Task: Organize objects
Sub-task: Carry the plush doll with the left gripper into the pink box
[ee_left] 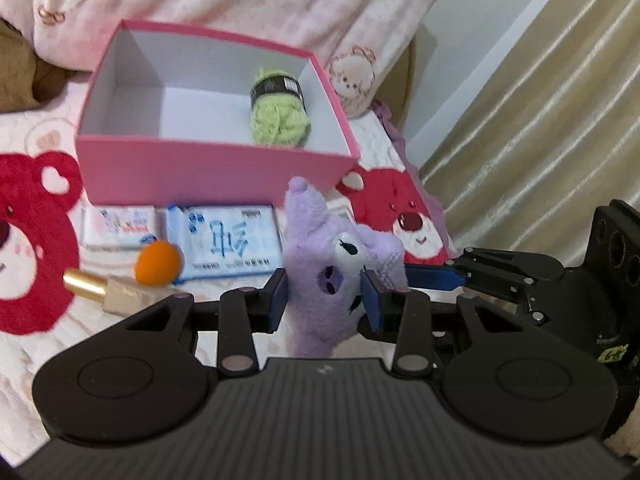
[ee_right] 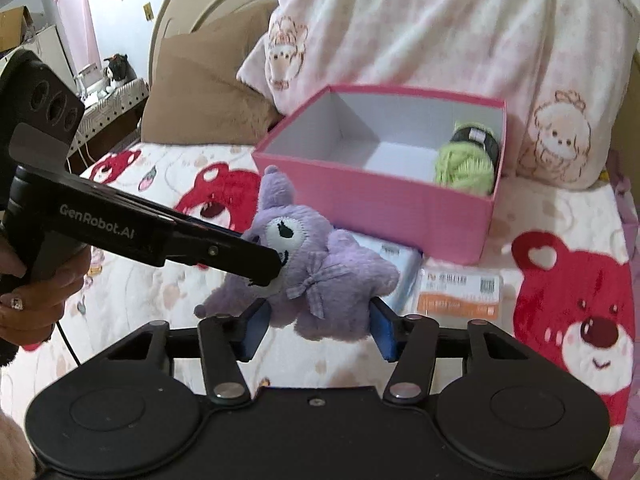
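Observation:
A purple plush toy hangs above the bear-print bed cover, just in front of the pink box. My left gripper is shut on the toy's head, one pad on each side of its face. From the right wrist, the left gripper comes in from the left onto the plush toy. My right gripper has its blue pads against both sides of the toy's lower body. The pink box stands open and holds a green yarn ball in its right corner.
On the cover in front of the box lie two blue-printed tissue packs, an orange ball, a gold-capped tube and an orange-labelled pack. Pink pillows sit behind the box. A curtain hangs at the right.

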Available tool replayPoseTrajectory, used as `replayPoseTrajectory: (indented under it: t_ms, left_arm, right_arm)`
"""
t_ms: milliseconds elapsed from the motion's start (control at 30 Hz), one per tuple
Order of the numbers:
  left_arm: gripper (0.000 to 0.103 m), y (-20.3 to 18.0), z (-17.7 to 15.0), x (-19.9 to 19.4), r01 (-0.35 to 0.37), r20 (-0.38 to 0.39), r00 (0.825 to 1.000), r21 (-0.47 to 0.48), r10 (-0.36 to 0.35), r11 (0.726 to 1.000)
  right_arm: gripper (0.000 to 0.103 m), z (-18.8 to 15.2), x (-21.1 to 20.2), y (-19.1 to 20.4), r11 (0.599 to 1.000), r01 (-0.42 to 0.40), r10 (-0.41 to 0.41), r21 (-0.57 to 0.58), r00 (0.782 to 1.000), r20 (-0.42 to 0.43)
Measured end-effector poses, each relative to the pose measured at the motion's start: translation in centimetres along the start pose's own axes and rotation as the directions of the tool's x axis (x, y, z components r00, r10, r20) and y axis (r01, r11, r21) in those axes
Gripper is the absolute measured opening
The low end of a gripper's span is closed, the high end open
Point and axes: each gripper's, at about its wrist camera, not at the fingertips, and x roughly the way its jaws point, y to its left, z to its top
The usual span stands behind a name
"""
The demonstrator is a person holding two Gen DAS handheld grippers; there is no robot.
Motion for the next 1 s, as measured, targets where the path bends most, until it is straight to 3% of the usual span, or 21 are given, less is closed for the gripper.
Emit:
replayPoseTrajectory:
  t_ms: [267,433,567,733,1000]
  left_arm:
    - [0.039,-0.8,6.9,-1.8,-0.084,-0.016,0.996,0.011,0.084,0.996]
    - [0.039,-0.9,12.4,-0.8,-0.165,-0.017,0.986,0.012,0.165,0.986]
    - [0.039,0.7,15.6,2.4,-0.222,-0.031,0.975,-0.001,0.222,0.975]
    - [0.039,4.9,18.1,7.6,-0.243,-0.045,0.97,-0.072,0.24,0.967]
    - [0.039,10.4,20.2,14.6,-0.27,-0.101,0.961,-0.159,0.256,0.95]
  right_arm:
    - [0.053,6.6,0.2,-0.4,1.0,0.009,-0.009,0.0,0.999,0.045]
    - [0.051,11.4,2.9,-1.7,0.999,0.032,-0.031,-0.04,0.999,0.043]
    - [0.049,14.7,7.1,-4.0,0.997,0.044,-0.045,-0.061,0.999,-0.004]
    - [0.049,17.4,13.0,-6.9,0.994,0.069,-0.075,-0.079,0.995,-0.069]
    - [0.045,19.0,20.7,-9.4,0.99,0.113,-0.125,-0.081,0.979,-0.163]
